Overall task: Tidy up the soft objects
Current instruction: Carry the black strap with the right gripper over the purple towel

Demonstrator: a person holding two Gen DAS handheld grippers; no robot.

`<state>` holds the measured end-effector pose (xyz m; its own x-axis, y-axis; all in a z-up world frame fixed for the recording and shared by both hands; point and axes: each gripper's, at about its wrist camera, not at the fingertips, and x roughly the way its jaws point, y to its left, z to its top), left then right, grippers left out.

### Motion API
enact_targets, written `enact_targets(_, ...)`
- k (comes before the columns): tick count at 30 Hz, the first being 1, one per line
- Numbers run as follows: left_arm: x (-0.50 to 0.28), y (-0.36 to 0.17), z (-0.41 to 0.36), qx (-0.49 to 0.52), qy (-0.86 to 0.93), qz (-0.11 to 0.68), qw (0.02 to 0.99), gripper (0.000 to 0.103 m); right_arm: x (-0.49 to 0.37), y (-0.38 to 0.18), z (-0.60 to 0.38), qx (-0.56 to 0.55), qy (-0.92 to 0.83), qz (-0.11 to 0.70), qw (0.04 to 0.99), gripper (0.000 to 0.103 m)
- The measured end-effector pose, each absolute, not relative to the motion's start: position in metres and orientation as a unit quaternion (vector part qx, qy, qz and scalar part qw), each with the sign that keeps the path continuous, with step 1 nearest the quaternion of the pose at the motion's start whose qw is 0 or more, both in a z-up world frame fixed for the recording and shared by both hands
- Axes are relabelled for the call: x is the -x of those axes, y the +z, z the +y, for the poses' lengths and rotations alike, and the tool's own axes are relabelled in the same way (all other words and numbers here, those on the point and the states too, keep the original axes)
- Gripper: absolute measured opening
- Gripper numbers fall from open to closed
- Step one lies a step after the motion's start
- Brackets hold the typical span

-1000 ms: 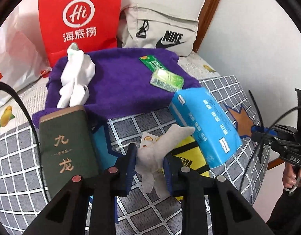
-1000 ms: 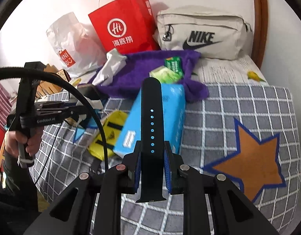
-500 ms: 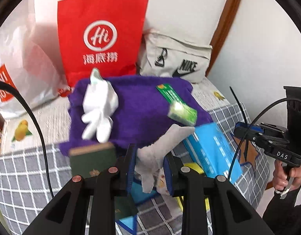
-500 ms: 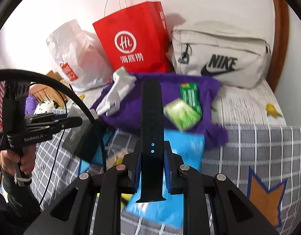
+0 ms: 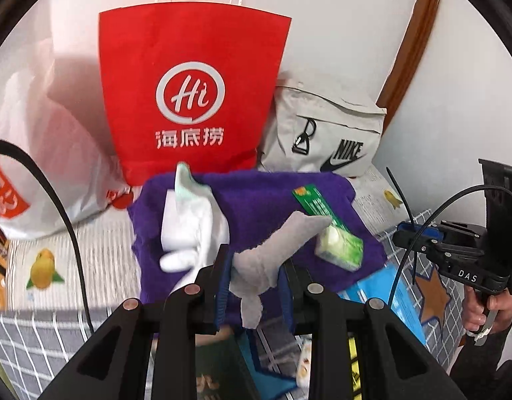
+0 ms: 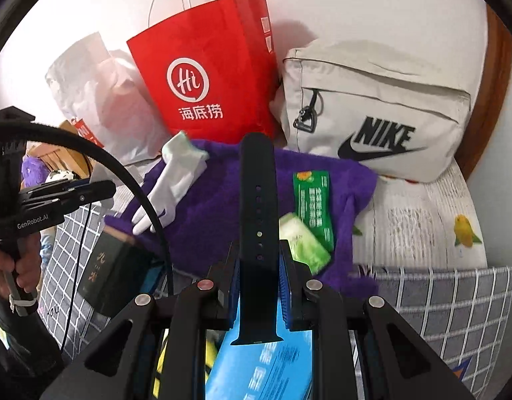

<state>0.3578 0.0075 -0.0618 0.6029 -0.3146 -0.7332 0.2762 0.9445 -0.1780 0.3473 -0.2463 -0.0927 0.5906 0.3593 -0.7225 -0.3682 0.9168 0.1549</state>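
Your left gripper (image 5: 254,281) pinches a grey sock (image 5: 272,250), its length slanting up to the right. Your right gripper (image 6: 257,271) clamps a black strap (image 6: 257,206) pointing straight ahead. Beyond both fingers lies the purple towel (image 6: 209,220).

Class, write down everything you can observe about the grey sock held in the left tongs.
The grey sock is a soft, knitted-looking piece of plain light grey fabric, with no pattern visible. The left tongs are shut on its middle, blue pads pressing both sides. Its longer end rises up and to the right, tapering to a rounded tip that shows in front of the green packet. A shorter end droops limply below the pads. It hangs in front of the purple towel; whether it touches the towel cannot be told.
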Motion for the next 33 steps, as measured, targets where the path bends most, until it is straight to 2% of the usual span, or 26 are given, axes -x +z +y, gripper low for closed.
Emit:
enact_targets(14, -0.401, -0.085, 0.013, 0.014, -0.143, 0.424, 0.894, 0.025, -0.443, -0.103, -0.219, 0.034, 0.217, 0.423, 0.879, 0.020)
enact_targets(33, -0.410, -0.103, -0.001, 0.012, -0.165, 0.446, 0.880, 0.025, -0.479, -0.156, -0.196, 0.074, 0.205, 0.474, 0.853, 0.020)
